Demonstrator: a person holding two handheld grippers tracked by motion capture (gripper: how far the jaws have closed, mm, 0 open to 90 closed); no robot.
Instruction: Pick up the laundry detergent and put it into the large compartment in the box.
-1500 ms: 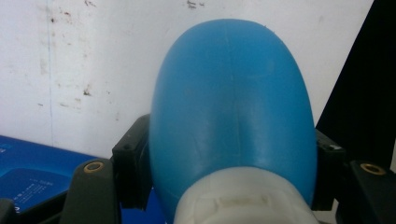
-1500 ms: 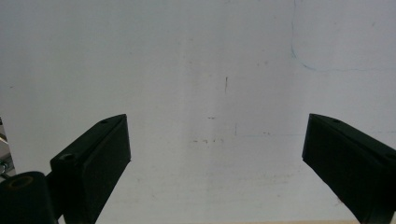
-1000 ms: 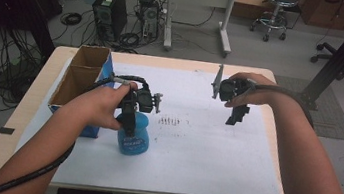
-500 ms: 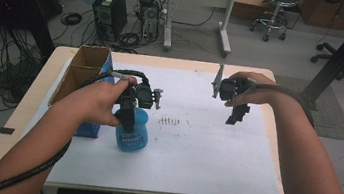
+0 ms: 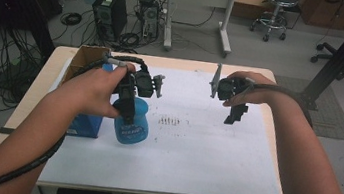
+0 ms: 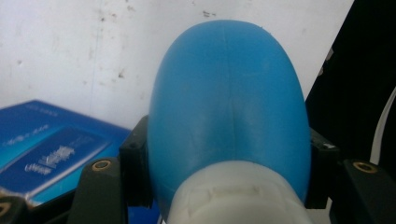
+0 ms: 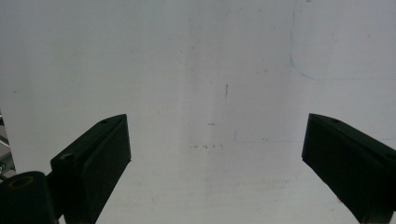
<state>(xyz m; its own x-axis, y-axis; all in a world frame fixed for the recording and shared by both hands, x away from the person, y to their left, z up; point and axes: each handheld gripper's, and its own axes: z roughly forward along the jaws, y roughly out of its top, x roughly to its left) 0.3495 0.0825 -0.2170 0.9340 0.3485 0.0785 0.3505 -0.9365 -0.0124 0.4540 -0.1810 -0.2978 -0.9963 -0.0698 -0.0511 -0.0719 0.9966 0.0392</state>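
Left hand-held gripper (image 5: 130, 105) of mine is clamped on the blue bottle (image 5: 131, 123), just right of the blue box (image 5: 87, 122). Well right of the bottle, my right hand-held gripper (image 5: 234, 116) hangs with jaws apart over the white surface (image 5: 193, 150).

Blue bottle (image 5: 131, 124) in left tool (image 5: 127, 106) above table (image 5: 189, 180)

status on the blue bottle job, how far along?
Done: the left gripper is shut on the blue bottle, jaws clamped around its neck end in the left gripper view. In hand: bottle held beside the blue box. Left: setting it down; the right gripper hangs open, unused.
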